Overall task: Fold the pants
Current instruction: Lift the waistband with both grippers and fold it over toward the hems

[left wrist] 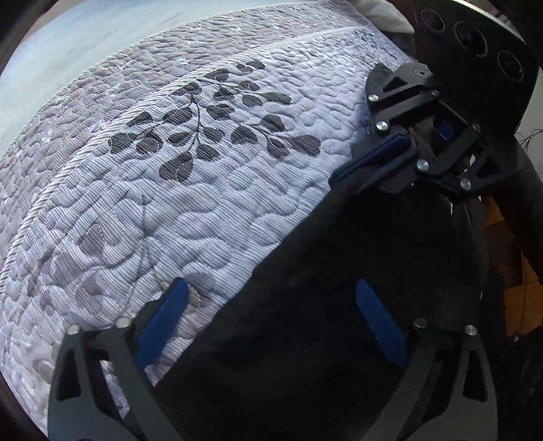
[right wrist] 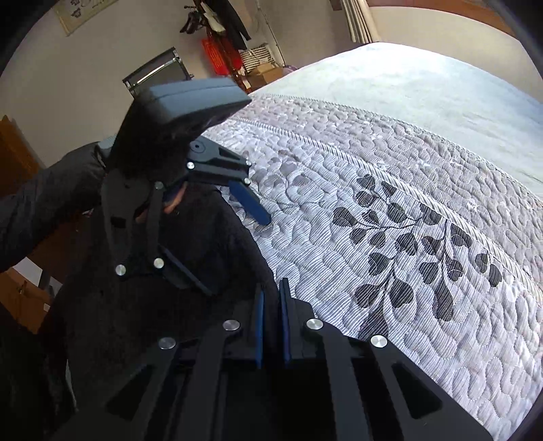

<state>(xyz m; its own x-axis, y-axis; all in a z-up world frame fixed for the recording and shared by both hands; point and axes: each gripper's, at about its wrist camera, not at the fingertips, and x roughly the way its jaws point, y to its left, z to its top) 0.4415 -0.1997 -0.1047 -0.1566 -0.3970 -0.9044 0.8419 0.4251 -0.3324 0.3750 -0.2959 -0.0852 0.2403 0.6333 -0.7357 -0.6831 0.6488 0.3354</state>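
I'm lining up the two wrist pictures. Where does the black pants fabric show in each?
Left wrist view: the black pants fill the lower right, between the left gripper fingers.
Right wrist view: they fill the lower left, pinched by the right gripper.
Shared landmark: dark leaf pattern on the quilted mattress.

Quilted mattress (right wrist: 390,210) fills most of both views: pale grey pebble stitching, dark leaf print (right wrist: 407,251) at centre right of the right wrist view, ribbed seam running diagonally. Plain pale sheet (right wrist: 441,88) beyond the seam at upper right, brightly lit. Off-white wall (right wrist: 112,44) across upper left, with a framed picture (right wrist: 85,13) at the top edge. Clothes rack with dark garments (right wrist: 224,20) at top centre, red item (right wrist: 217,54) and cardboard boxes (right wrist: 264,73) beneath. Folded metal-framed chair (right wrist: 156,71) against the wall. Curtain (right wrist: 359,20) at upper right. Wooden furniture (right wrist: 13,152) at left edge. Wood-toned floor (left wrist: 522,288) at right edge of the left wrist view.
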